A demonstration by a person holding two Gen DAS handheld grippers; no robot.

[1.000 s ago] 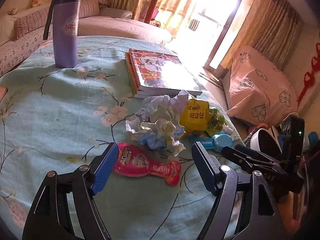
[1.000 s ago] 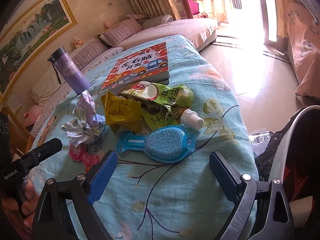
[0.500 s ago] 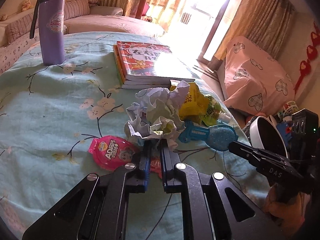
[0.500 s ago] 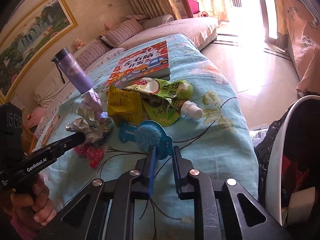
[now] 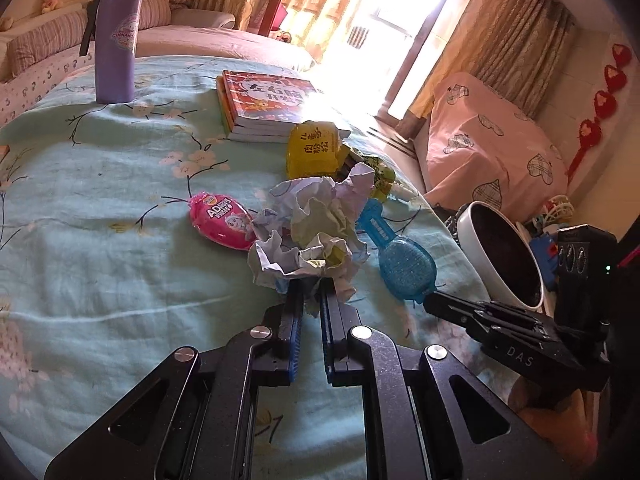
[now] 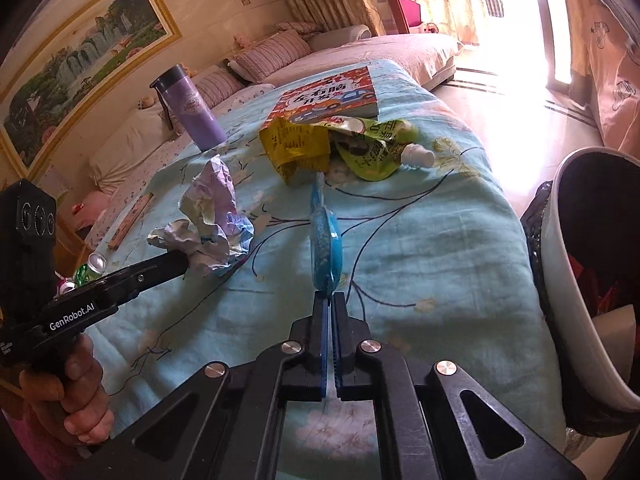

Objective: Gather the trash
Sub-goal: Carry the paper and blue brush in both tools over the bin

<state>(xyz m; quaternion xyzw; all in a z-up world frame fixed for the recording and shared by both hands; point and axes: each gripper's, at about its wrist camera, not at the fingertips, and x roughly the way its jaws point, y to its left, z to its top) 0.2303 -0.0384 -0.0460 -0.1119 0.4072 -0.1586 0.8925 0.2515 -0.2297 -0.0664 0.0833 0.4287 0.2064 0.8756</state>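
The right hand-held gripper (image 6: 329, 300), jaws closing on the blue blister pack (image 6: 326, 252), has the bin (image 6: 560, 280) at three o'clock. The left hand-held gripper (image 5: 308, 300) clamps the crumpled paper (image 5: 312, 232).

Left gripper (image 5: 308, 294): jaws clamped on crumpled paper (image 5: 310, 226), pointing downward.
Right gripper (image 6: 329, 300): jaws closing, blue plastic packet (image 6: 326, 246) pinched between them.
Left hand (image 6: 74, 392): wrapped around its handle.
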